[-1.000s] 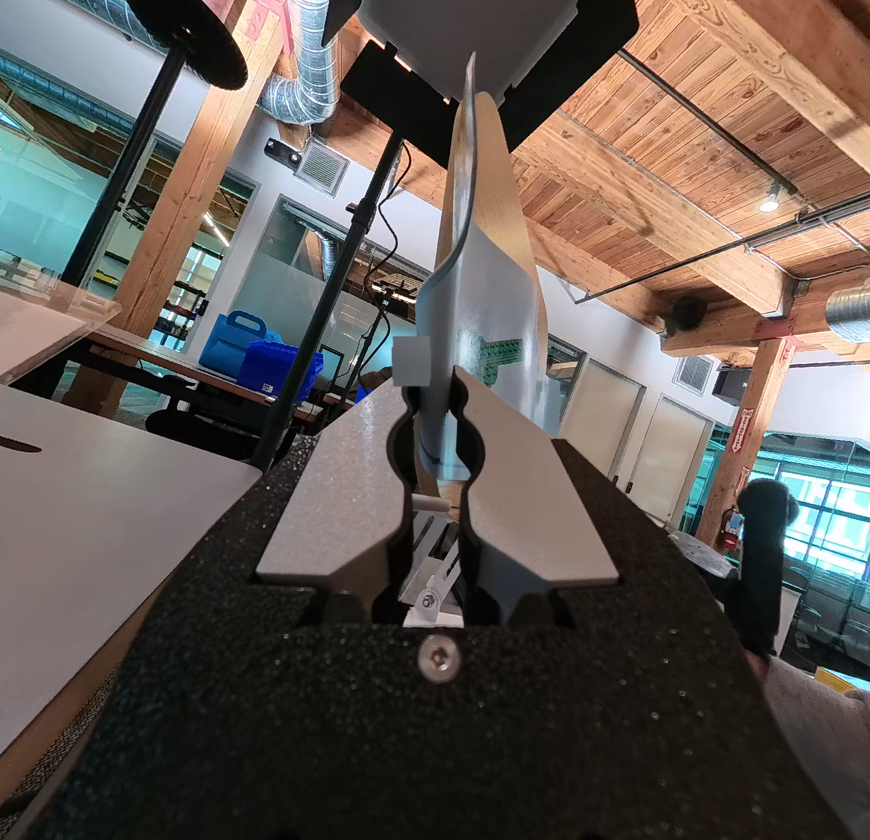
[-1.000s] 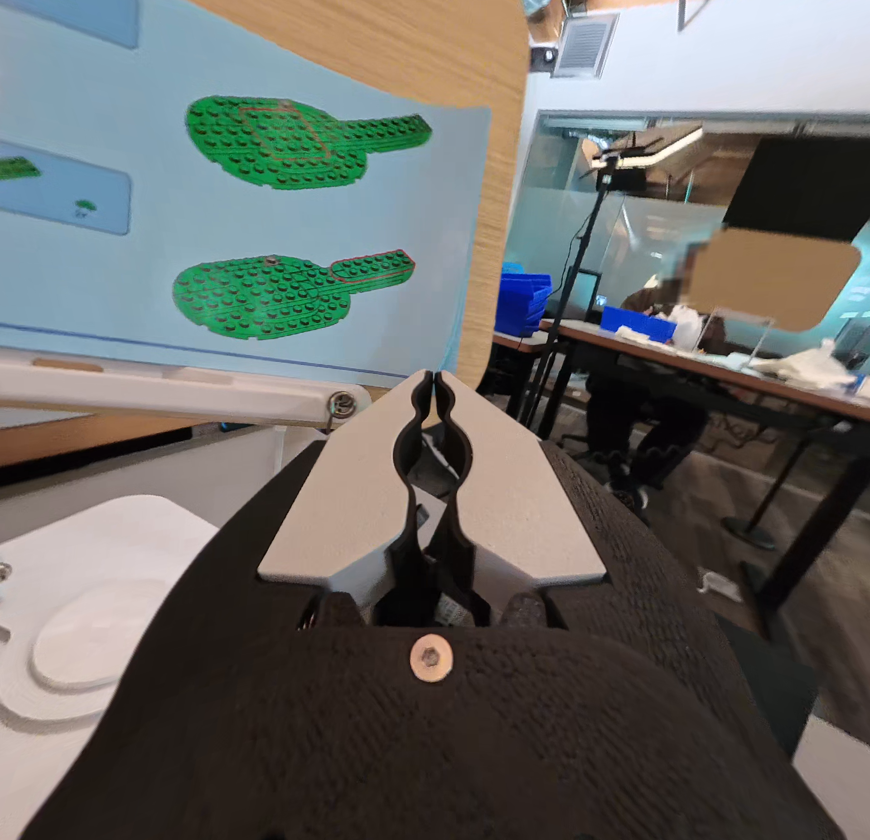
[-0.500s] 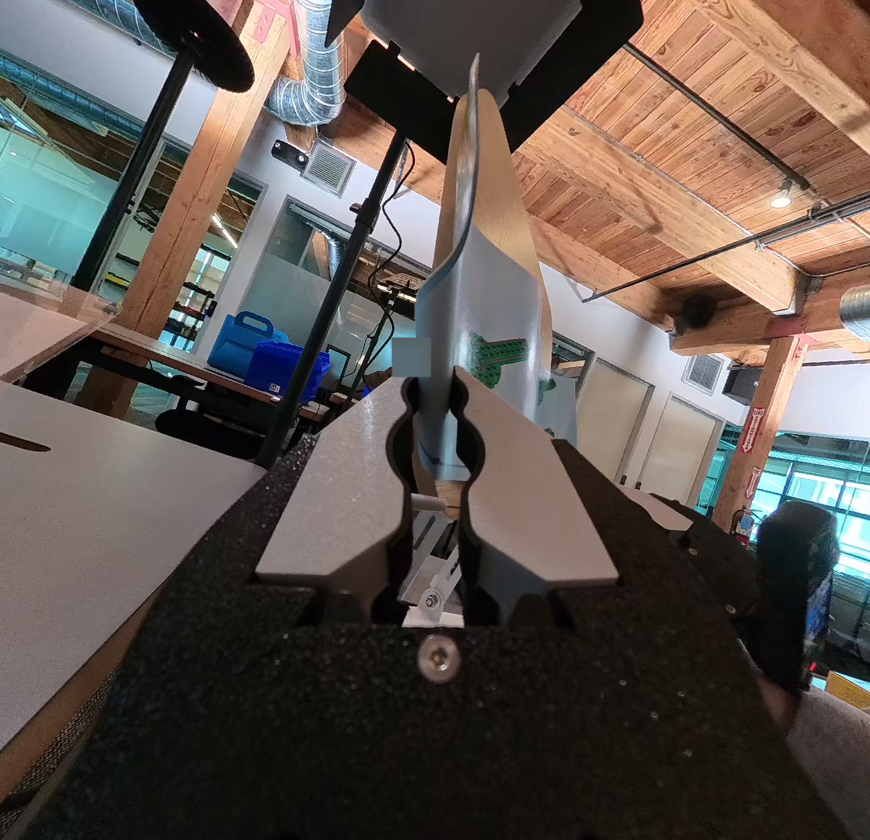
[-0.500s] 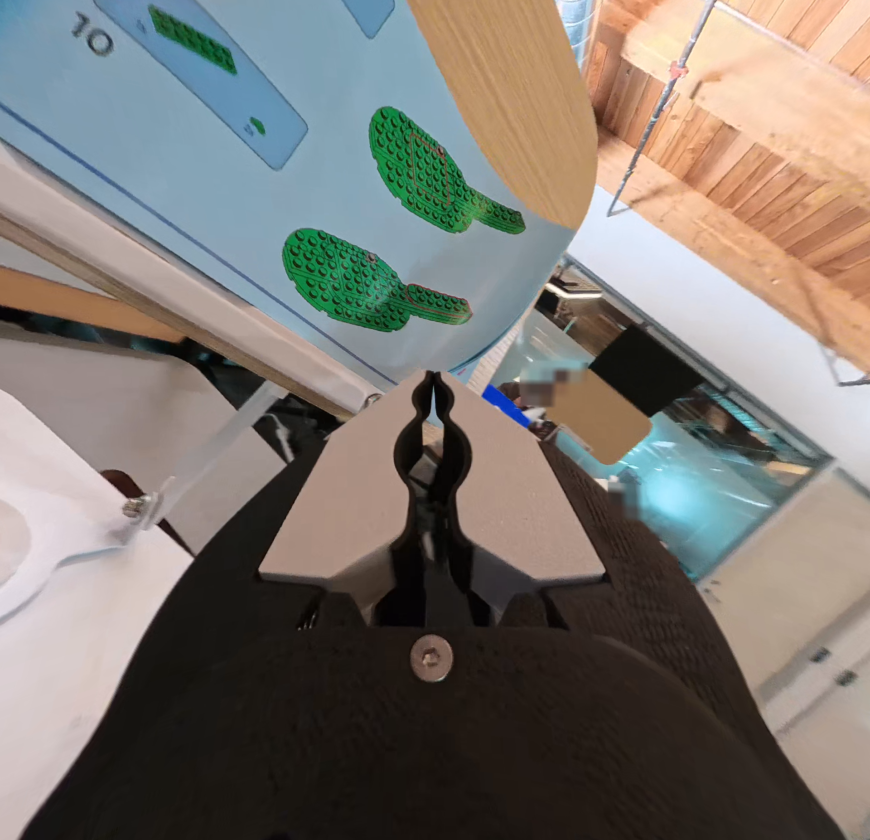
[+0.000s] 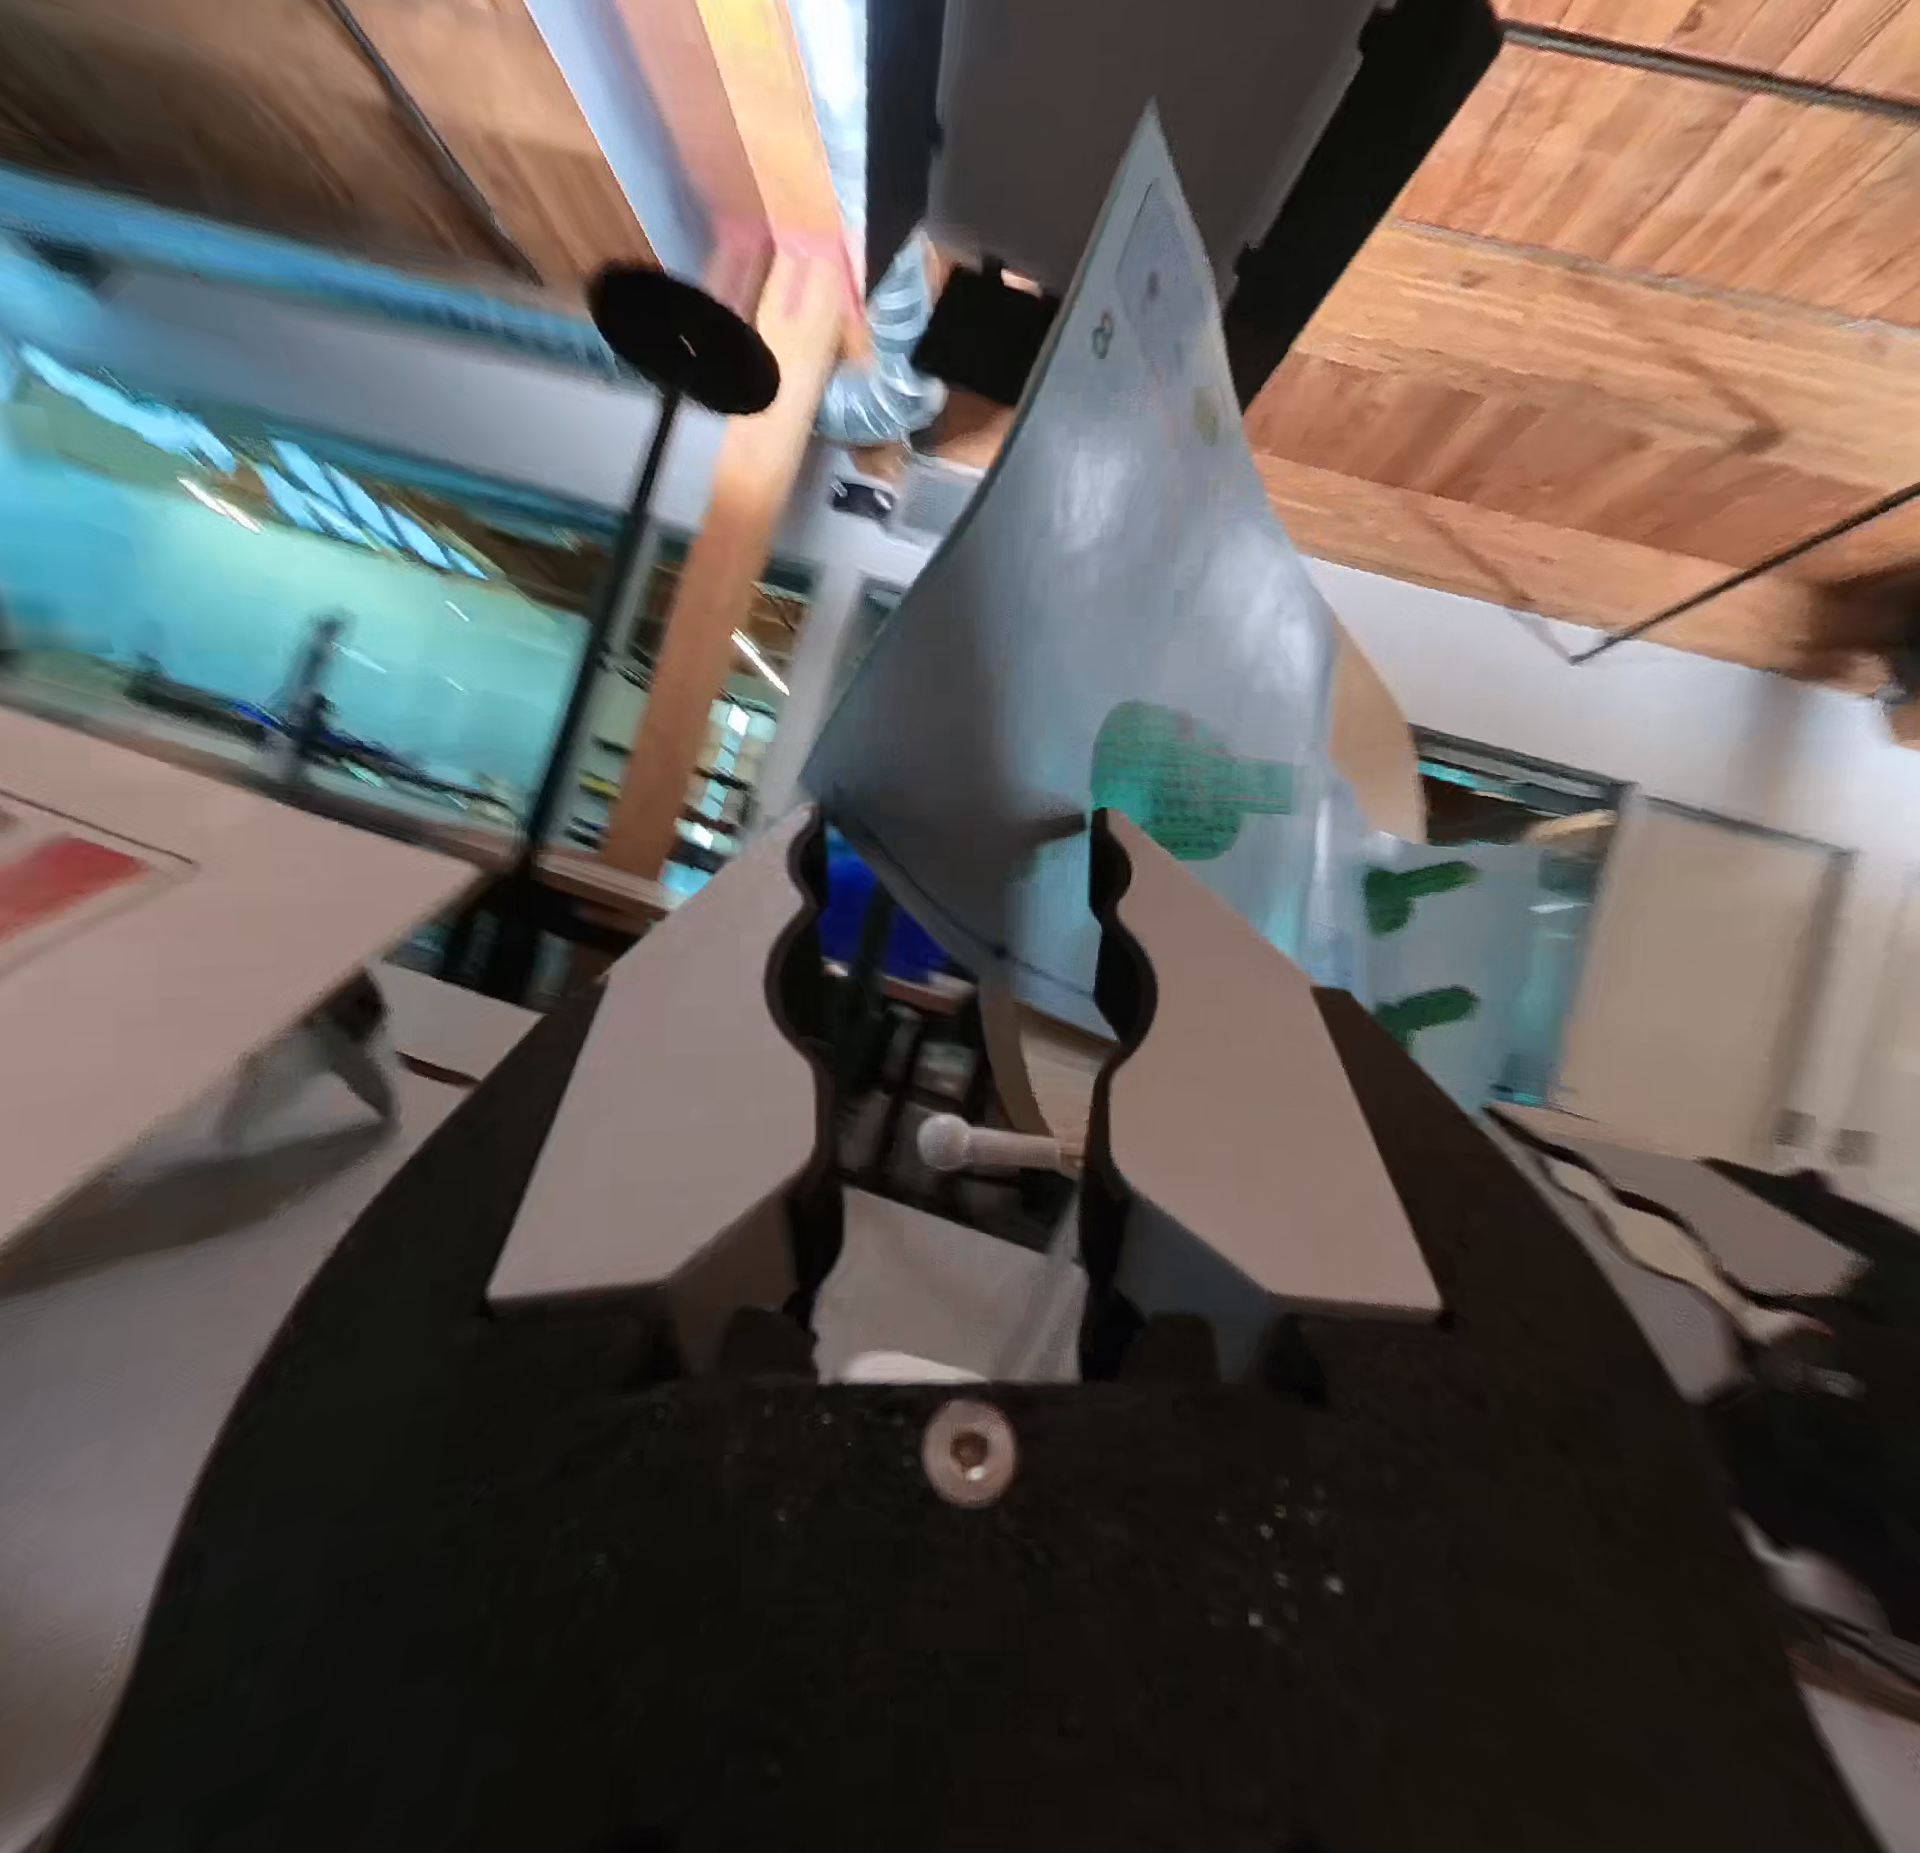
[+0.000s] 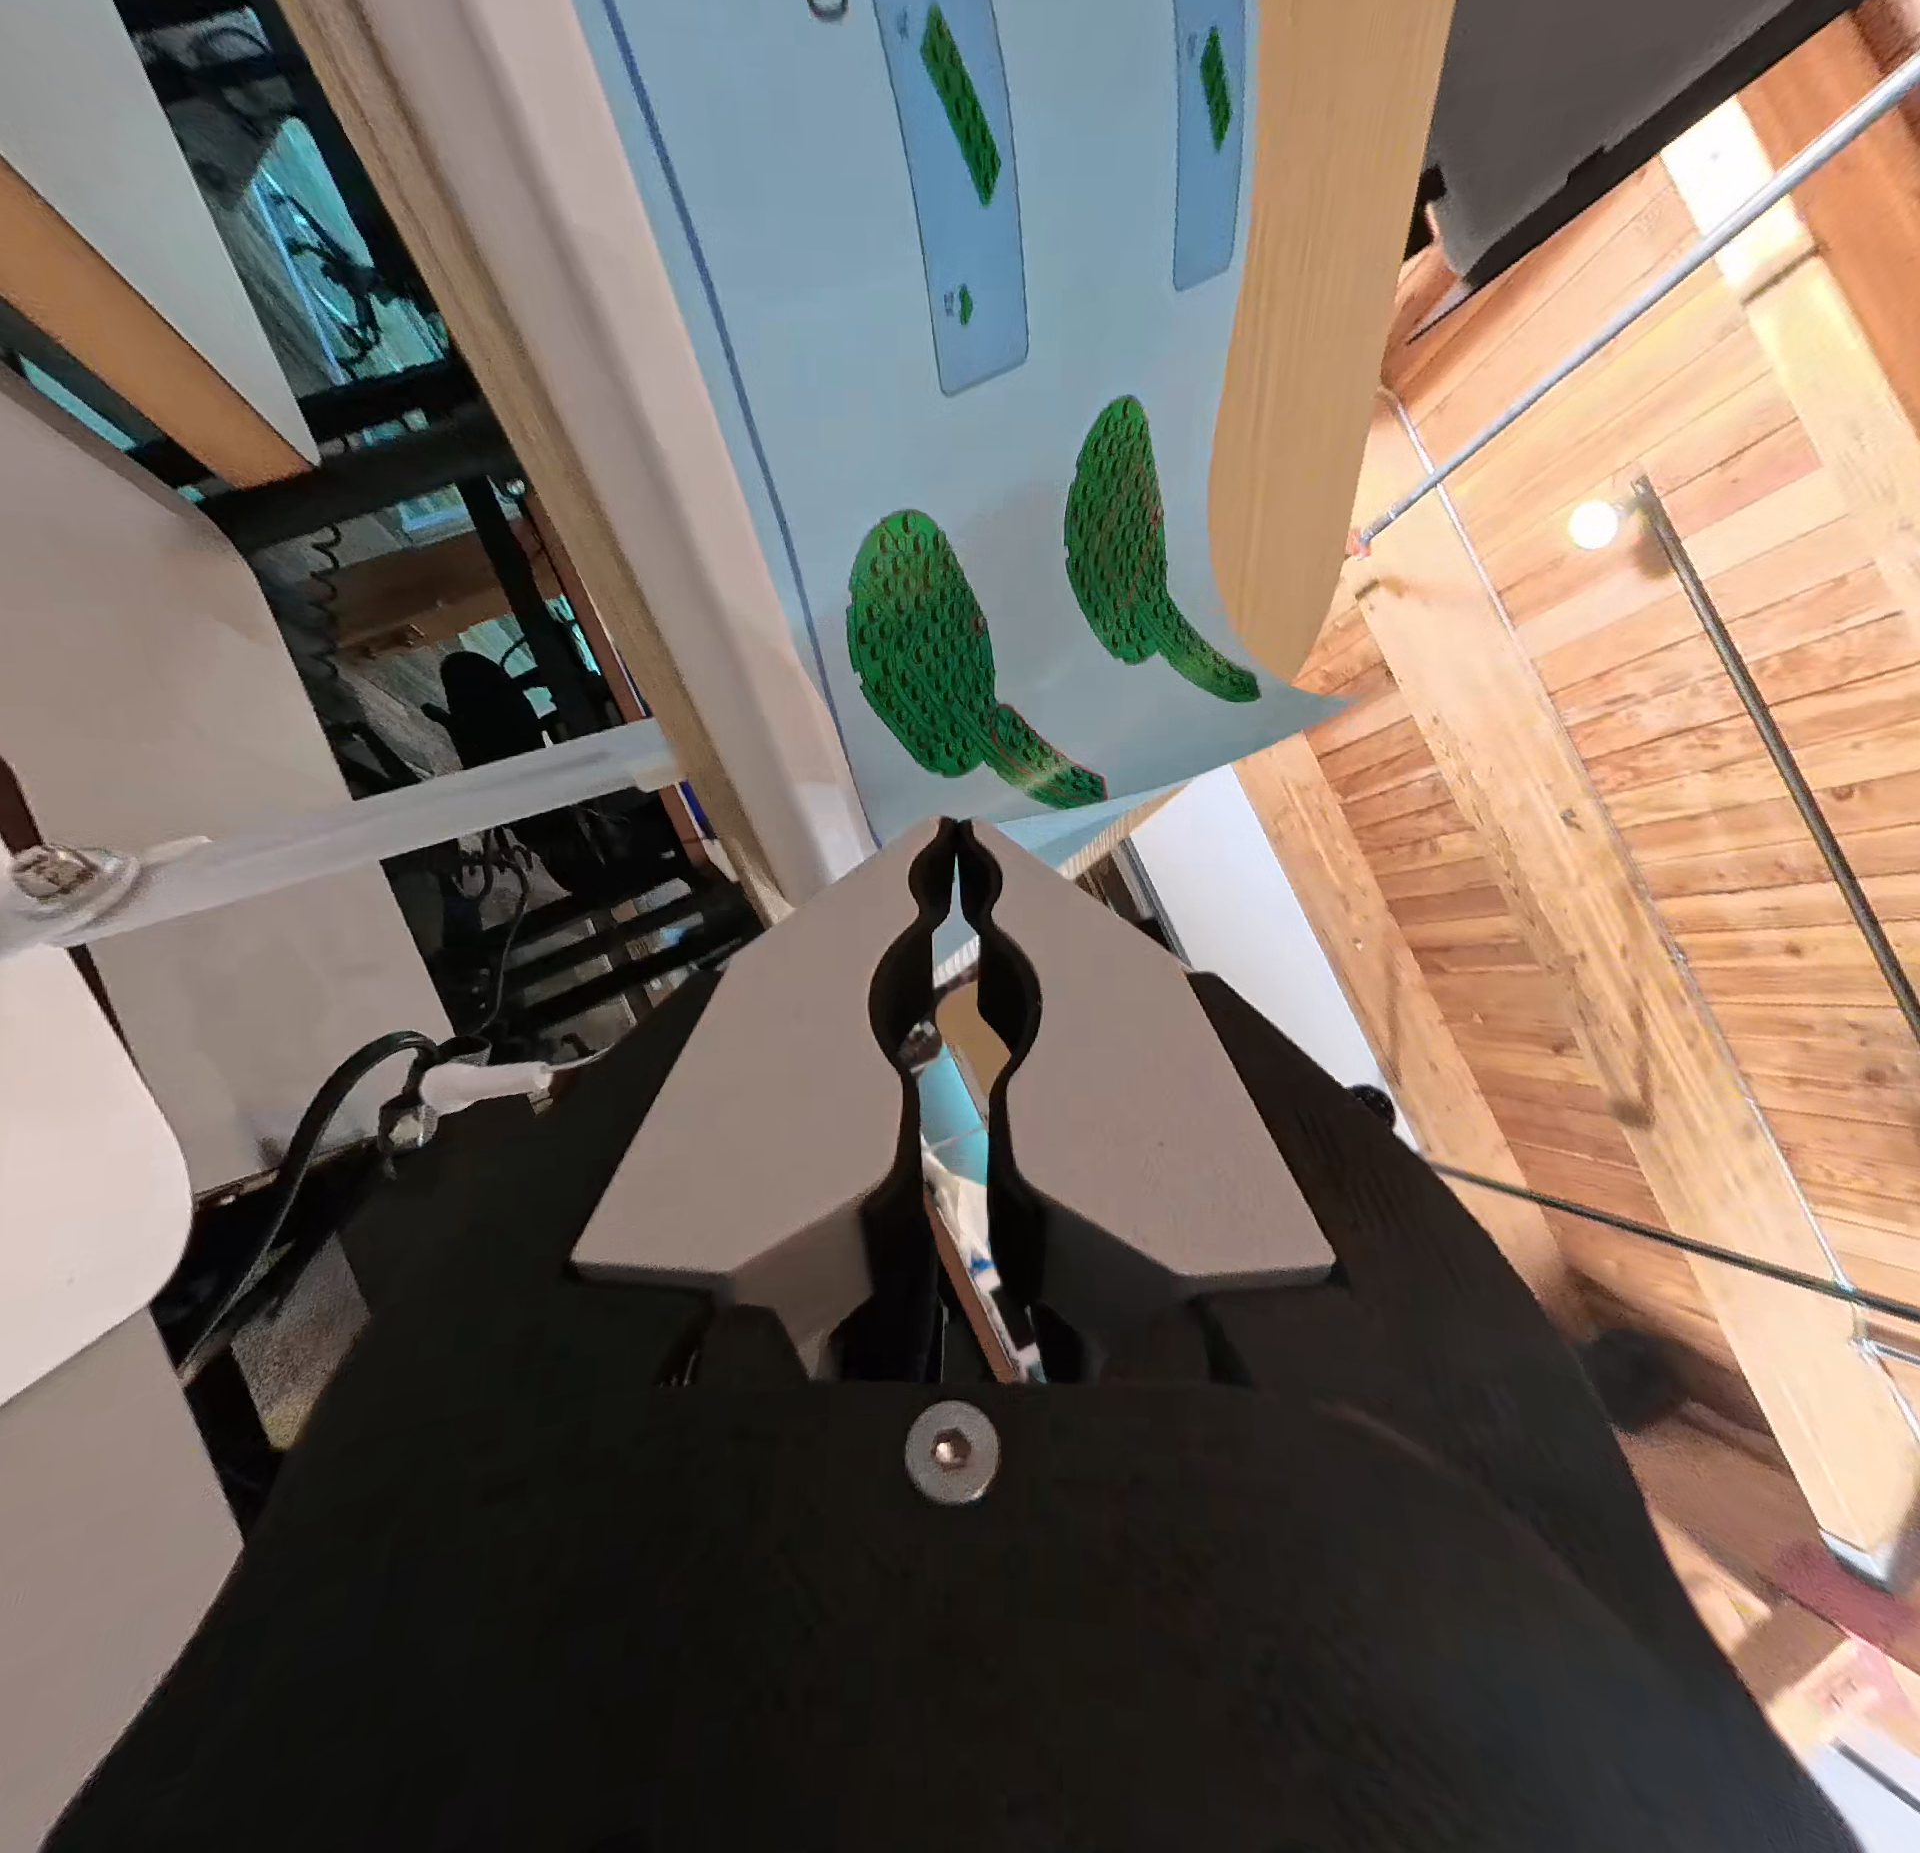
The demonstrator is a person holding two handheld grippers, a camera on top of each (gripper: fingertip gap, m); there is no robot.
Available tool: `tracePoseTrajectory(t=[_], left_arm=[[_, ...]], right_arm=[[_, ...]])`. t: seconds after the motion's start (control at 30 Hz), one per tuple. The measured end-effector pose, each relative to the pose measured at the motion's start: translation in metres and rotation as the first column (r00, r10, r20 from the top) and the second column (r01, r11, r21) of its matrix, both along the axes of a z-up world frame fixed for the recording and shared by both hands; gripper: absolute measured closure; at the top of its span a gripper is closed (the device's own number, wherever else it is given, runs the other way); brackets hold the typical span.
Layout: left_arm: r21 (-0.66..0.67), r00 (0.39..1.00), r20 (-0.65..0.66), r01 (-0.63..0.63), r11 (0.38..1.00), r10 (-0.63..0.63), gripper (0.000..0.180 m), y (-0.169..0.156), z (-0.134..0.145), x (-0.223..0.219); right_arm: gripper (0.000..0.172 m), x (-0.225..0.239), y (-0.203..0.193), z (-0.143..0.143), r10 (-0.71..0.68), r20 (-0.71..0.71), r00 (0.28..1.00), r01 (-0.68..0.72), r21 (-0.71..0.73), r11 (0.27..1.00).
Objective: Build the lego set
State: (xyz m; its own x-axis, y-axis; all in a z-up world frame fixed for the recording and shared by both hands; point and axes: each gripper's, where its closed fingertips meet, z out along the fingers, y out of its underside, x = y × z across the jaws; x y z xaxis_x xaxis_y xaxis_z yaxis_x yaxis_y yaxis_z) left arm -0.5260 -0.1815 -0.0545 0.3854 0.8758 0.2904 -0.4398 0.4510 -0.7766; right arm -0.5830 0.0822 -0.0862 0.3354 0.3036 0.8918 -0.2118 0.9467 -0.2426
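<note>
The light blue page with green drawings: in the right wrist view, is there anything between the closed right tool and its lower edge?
Nothing visible. The right tool points straight at the page, whose lower edge lies just beyond its tips.

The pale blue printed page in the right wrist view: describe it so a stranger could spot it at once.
Find the light wooden board standing at top centre. The pale blue printed page lies against it, just beyond the right gripper, whose fingertips meet. Unlike the plain white panels nearby, it carries green studded paddle-shaped drawings.
</note>
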Motion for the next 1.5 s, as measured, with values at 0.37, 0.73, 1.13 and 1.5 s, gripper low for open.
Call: tracePoseTrajectory(t=[0.37,0.73,1.13,1.5], left_arm=[[-0.209,0.938,-0.299,-0.243,0.947,0.175,0.115,0.033,0.049,0.05],[-0.122,0.972,0.236,0.039,0.992,-0.009,0.118,0.006,0.0,-0.025],[-0.223,0.925,0.038,-0.361,0.906,0.378,0.1,-0.018,0.045,0.013],[-0.346,0.973,-0.148,-0.22,0.912,0.179,0.145,0.054,0.101,0.068]], right_arm=[[0.172,0.025,-0.018,0.013,0.082,-0.041,0.996,-0.08,0.057,0.995],[0.172,0.013,0.036,0.015,0.15,0.066,0.986,-0.109,-0.419,0.902],[0.172,0.008,0.069,0.02,0.479,0.001,0.878,-0.234,-0.872,0.429],[0.172,0.045,0.036,0.045,0.479,-0.06,0.876,-0.385,-0.685,0.619]])
